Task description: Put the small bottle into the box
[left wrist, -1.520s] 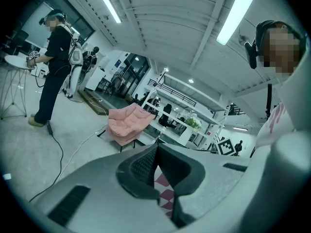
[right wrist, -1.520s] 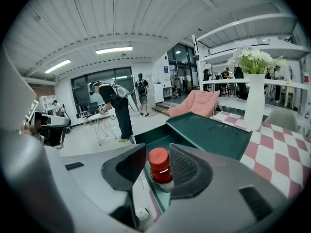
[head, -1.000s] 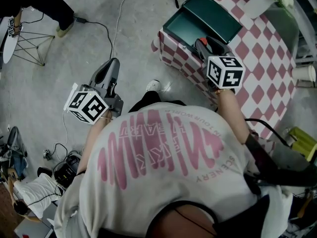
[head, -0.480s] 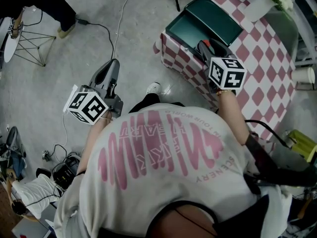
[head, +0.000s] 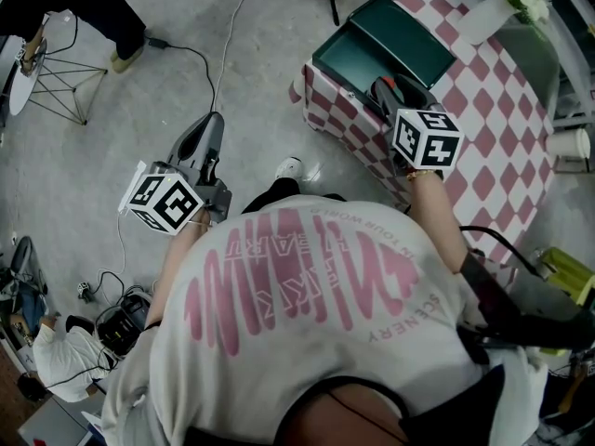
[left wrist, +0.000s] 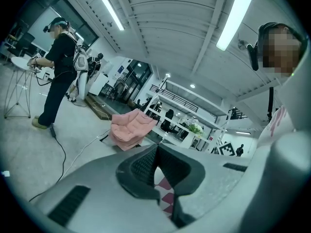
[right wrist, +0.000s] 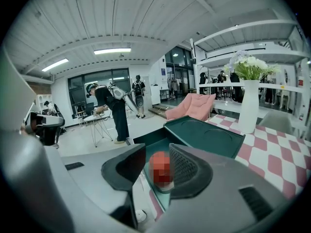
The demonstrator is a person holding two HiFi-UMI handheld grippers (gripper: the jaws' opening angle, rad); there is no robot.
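Note:
A dark green box [head: 346, 61] lies open on the corner of a red-and-white chequered table [head: 502, 110], its lid [head: 414, 35] folded back. My right gripper [head: 389, 89] hovers at the box's near edge. In the right gripper view the jaws [right wrist: 158, 161] are shut on a small red-topped bottle [right wrist: 160, 173], with the box's open tray [right wrist: 155, 140] just beyond it. The bottle is hidden in the head view. My left gripper [head: 206, 128] hangs over the floor, left of the table. Its jaws [left wrist: 156, 149] are shut with nothing between them.
A white vase of flowers [right wrist: 249, 106] stands on the table behind the box. A white cup [head: 569, 139] sits at the table's right edge. A pink chair [right wrist: 194, 106] is beyond. A cable [head: 200, 54] trails across the floor, and a person [right wrist: 114, 110] stands by a small table.
Almost nothing differs. The right gripper and the bottle have edged slightly toward the box. The left gripper has stayed put.

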